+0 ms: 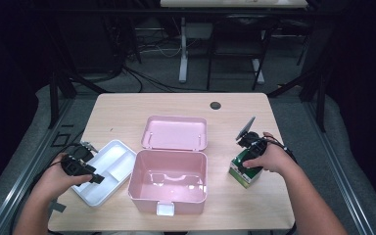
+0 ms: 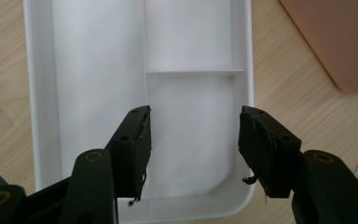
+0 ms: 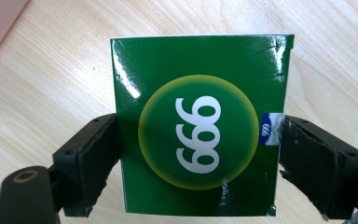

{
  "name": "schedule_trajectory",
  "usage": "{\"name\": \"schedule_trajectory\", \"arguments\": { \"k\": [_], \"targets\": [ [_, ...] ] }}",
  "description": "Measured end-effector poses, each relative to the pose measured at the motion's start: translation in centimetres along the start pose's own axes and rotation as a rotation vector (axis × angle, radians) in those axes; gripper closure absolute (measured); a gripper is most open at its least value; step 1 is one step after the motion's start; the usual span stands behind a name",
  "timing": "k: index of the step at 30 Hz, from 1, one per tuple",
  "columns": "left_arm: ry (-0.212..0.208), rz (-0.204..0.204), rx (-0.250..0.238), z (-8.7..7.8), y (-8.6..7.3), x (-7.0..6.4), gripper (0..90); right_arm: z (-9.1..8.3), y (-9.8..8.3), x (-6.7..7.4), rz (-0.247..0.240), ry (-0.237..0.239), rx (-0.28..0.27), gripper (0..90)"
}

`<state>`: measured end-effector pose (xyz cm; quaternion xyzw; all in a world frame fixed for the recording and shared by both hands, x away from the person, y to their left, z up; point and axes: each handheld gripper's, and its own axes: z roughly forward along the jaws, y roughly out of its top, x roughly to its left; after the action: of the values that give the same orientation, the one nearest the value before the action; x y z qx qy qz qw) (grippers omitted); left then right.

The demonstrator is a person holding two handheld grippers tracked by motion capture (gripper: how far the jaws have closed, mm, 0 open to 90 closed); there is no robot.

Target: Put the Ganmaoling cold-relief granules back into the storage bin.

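A green box (image 3: 198, 70) with a yellow-ringed "999" disc stands on the wooden table (image 1: 235, 112), right of an open pink case (image 1: 166, 198). My right gripper (image 3: 198, 154) is shut on it, one jaw pressed to each side; from above, the hand covers most of the box (image 1: 241, 175) and the right gripper (image 1: 247, 165). A white divided tray (image 1: 111, 159) lies left of the case. My left gripper (image 1: 97, 178) hovers over the tray's near end. Its jaws stand open over the bare tray (image 2: 98, 70), and nothing is between them (image 2: 193, 140).
The pink case's lid (image 1: 175, 132) lies flat behind it; the case is empty. A corner of the case (image 2: 335, 37) shows to the right of the tray. A dark round cable hole (image 1: 215, 105) marks the far table edge. Desk legs and cables stand beyond.
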<state>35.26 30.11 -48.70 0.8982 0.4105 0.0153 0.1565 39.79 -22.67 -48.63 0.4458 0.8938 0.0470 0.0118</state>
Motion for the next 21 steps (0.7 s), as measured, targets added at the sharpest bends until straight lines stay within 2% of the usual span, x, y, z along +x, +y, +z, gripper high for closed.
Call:
{"name": "schedule_trajectory", "arguments": {
  "k": [3, 4, 7, 14, 15, 21],
  "targets": [
    [0.000, 0.000, -0.001, 0.00, -0.02, 0.05, 44.5, 0.06, -0.07, -0.07, -0.004, 0.013, -0.004, 14.4],
    [0.000, 0.001, 0.000, -0.01, -0.03, 0.06, 44.5, -0.03, -0.05, -0.06, -0.008, 0.006, 0.014, 14.3],
    [0.000, 0.000, -0.002, -0.02, -0.03, 0.05, 44.5, 0.22, -0.19, -0.09, -0.010, 0.011, -0.010, 14.2],
    [0.003, 0.002, -0.010, -0.07, 0.01, 0.03, 44.7, 0.22, -0.13, -0.17, -0.023, 0.014, 0.009, 14.5],
    [0.003, 0.002, -0.010, -0.07, 0.01, 0.03, 45.0, 0.36, -0.15, -0.17, -0.026, 0.018, -0.005, 14.6],
    [0.003, -0.001, -0.019, -0.23, -0.02, 0.07, 45.1, 0.30, -0.10, -0.25, -0.027, 0.023, -0.003, 15.6]
  ]
}}
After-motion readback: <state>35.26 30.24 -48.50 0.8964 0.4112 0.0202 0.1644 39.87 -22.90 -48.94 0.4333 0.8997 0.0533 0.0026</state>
